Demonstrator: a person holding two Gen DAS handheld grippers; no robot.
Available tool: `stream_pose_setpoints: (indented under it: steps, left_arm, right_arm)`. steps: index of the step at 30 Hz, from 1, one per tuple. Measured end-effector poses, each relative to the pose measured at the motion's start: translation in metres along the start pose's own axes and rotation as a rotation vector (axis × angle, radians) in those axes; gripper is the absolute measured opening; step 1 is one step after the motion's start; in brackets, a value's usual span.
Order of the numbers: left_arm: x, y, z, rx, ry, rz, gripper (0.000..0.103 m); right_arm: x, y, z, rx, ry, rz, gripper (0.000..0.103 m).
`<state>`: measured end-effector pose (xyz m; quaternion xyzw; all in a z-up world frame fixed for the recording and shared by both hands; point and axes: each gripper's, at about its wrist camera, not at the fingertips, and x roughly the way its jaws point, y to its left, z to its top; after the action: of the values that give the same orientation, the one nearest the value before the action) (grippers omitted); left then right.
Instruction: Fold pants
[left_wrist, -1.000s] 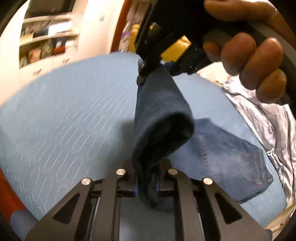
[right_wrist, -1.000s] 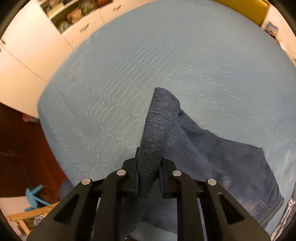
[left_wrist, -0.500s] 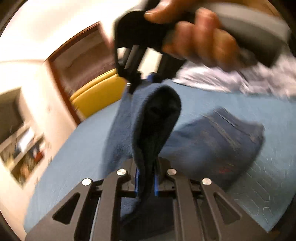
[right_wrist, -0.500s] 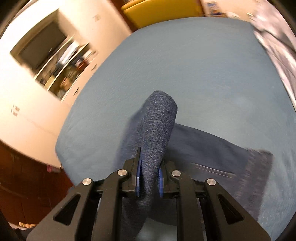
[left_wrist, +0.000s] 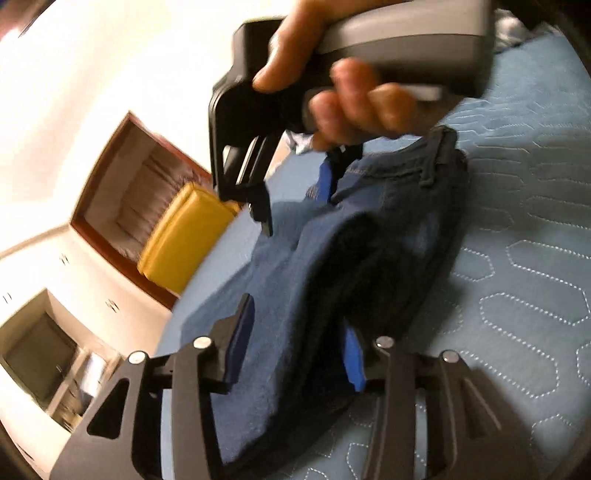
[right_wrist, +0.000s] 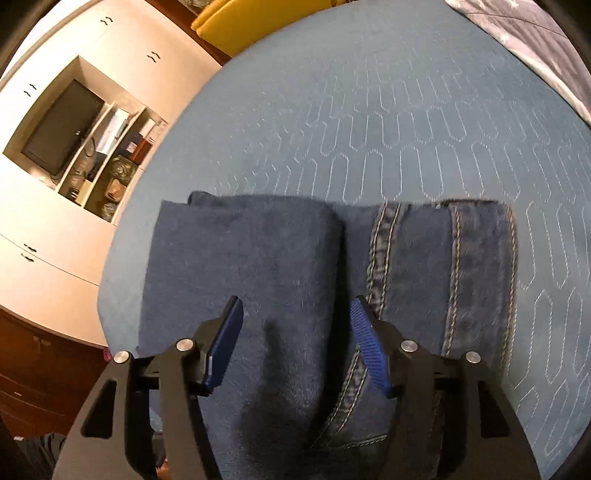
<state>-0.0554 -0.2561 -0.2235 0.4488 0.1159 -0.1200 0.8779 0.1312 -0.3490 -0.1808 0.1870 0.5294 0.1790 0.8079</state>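
Right wrist view: jeans (right_wrist: 295, 280) lie folded over on the blue quilted bedspread (right_wrist: 406, 110), leg hems laid up by the stitched waistband end, the bundle's far edge running left to right across the frame.
Jeans, where: flat on the bed, straight under and ahead of both tools, long side crossways to the right tool's fingers.
Right gripper (right_wrist: 295, 343): spread wide, blue pads clear on either side, nothing pinched, just hanging over the denim.
Left gripper (left_wrist: 295, 350): also let go, pads parted with a loose hump of fabric sitting between them, not clamped as far as I can tell.
Key relation: cloth sits between and just past both sets of fingers, so I'd guess any next fold starts from the near edge and goes away from the person. Both tools look about equally close.
Left wrist view only: the person's right hand (left_wrist: 347, 92) on the grey handle of the other tool, plus the belt-loop corner of the jeans and a bulge that hasn't settled flat.
Right wrist view only: the whole top face of the fold, seams and all, looking fairly square.
Further out: yellow chair (left_wrist: 181, 243), a wall unit with a TV (right_wrist: 62, 129), and a patterned grey blanket (right_wrist: 535, 37) at the bed's far corner.
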Motion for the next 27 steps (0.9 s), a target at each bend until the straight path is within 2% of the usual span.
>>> stream_pose_setpoints:
  steps: [2,3,4,5,8,10,14,19,23,27]
  left_arm:
    - [0.004,-0.009,0.004,0.02,0.005,-0.012,0.046]
    - [0.003,-0.013,0.005,0.021,0.001,-0.015,0.04]
    - [0.002,-0.014,0.007,0.027,-0.008,-0.02,0.034]
    - [-0.001,-0.013,0.008,0.036,-0.014,-0.024,0.02]
    - [-0.007,-0.009,0.007,0.04,-0.021,-0.02,0.012]
    - [-0.011,-0.007,0.009,0.042,-0.033,-0.008,0.012]
    - [-0.015,-0.005,0.022,0.049,-0.061,0.003,0.011]
    - [-0.018,-0.023,0.047,0.12,-0.128,-0.007,0.011]
    - [-0.012,-0.043,0.059,0.16,-0.146,-0.037,0.011]
    - [-0.004,-0.061,0.061,0.194,-0.118,-0.074,0.011]
  right_arm:
    - [0.003,-0.005,0.006,-0.011,0.018,-0.014,0.06]
    - [0.006,-0.008,0.009,-0.009,0.026,-0.028,0.053]
    - [0.01,-0.008,0.012,-0.004,0.032,-0.041,0.042]
    - [0.013,-0.007,0.016,0.001,0.035,-0.041,0.034]
    - [0.015,0.006,0.021,-0.044,0.029,-0.05,0.014]
    - [0.012,0.013,0.025,-0.062,0.027,-0.064,0.009]
    - [-0.013,0.014,0.033,-0.073,-0.013,-0.062,0.008]
    - [-0.046,-0.011,0.034,-0.038,-0.068,-0.083,0.008]
    - [-0.049,-0.032,0.032,-0.014,-0.071,-0.098,0.008]
    - [-0.041,-0.049,0.025,0.011,-0.066,-0.08,0.008]
